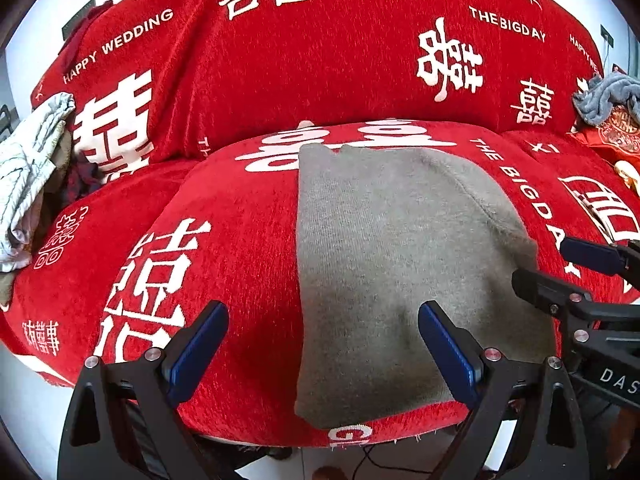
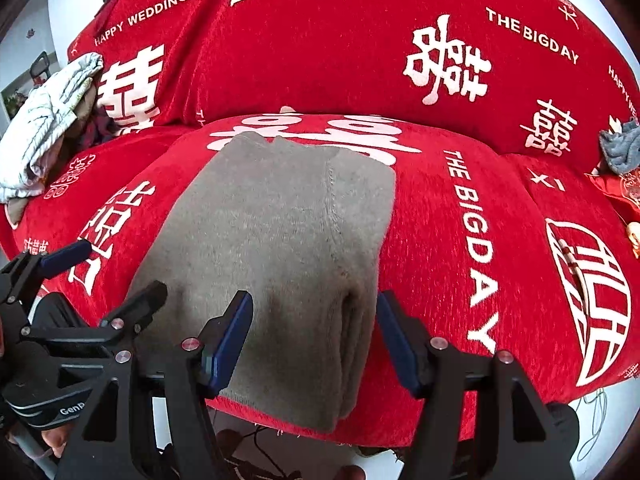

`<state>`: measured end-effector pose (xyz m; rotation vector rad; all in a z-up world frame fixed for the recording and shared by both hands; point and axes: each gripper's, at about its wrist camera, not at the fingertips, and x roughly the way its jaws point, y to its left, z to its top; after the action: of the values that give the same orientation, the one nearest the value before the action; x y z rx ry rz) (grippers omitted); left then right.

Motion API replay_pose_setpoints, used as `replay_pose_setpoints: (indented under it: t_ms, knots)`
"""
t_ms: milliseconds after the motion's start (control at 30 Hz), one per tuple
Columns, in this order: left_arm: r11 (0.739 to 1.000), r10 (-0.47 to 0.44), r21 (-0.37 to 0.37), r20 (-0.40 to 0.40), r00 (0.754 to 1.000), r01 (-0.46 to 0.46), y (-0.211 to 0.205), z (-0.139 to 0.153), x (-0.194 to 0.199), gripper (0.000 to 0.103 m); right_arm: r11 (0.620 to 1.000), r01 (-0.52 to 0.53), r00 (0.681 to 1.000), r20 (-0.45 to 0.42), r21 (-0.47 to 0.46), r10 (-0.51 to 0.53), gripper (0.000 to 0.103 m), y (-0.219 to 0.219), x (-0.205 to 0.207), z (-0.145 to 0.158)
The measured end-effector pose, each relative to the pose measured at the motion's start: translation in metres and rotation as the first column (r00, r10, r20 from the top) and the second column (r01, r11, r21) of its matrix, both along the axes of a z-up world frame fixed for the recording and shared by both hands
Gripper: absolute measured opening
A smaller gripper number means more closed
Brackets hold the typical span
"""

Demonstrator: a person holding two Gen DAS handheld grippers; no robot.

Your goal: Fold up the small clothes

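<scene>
The grey knit garment (image 2: 276, 248) lies flat in the middle of the red sofa seat cushion (image 1: 240, 240), folded into a long strip. I judge it was laid there because that cushion gives me the broadest smooth patch of the red wedding-print cover to work on, with its near end right at the cushion's front edge where I can reach it. Its long axis runs from that front edge straight back toward the sofa backrest (image 1: 320, 60); the far end, which looks uneven and notched, points at the backrest, and the near end points at me. A seam line runs lengthwise down the strip, and along its right side I can see stacked layers, so it is already doubled over lengthwise.

My right gripper (image 2: 314, 336) hangs over the near right part of the garment with its jaws spread wide, pinching nothing; the layered edge sits between the pads without being pressed. My left gripper (image 1: 322, 344) is spread too, straddling the garment's left edge near the front of the cushion, one pad over bare red cover and one over grey knit. Both are tilted down at the cloth, which I take as readiness to take the near end and bring it back toward the backrest.

A pale striped cloth (image 1: 28, 176) is heaped at the cushion's far left, and a grey fleece piece (image 1: 604, 96) sits off to its right.
</scene>
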<state>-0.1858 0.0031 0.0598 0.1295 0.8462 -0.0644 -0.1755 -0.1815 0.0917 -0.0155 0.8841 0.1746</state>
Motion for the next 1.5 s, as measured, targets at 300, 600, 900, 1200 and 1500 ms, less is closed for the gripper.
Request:
replay_pose_setpoints:
  t_ms: [300, 600, 900, 1200, 1500]
  knots:
    - [1.000, 0.001, 0.006, 0.026, 1.000, -0.001, -0.001, 0.005, -0.006, 0.096, 1.000, 0.015, 1.000, 0.012, 0.005, -0.015, 0.068, -0.004, -0.007, 0.006]
    - [1.000, 0.000, 0.000, 0.037, 0.999, 0.000, -0.001, 0.011, -0.011, 0.096, 1.000, 0.005, 1.000, 0.030, -0.003, -0.005, 0.068, -0.003, -0.012, 0.013]
    - [1.000, -0.002, -0.002, 0.037, 0.999, 0.002, -0.003, 0.012, -0.012, 0.096, 1.000, 0.005, 0.999, 0.034, -0.003, -0.005, 0.068, -0.002, -0.013, 0.015]
    - [1.000, -0.001, -0.002, 0.034, 0.999, 0.001, -0.003, 0.011, -0.012, 0.096, 1.000, 0.005, 0.999, 0.034, -0.004, -0.005, 0.068, -0.003, -0.013, 0.015]
    - [1.000, -0.010, 0.003, 0.031, 0.999, 0.010, -0.003, 0.011, -0.013, 0.096, 1.000, 0.003, 0.999, 0.034, -0.004, -0.003, 0.068, -0.003, -0.013, 0.015]
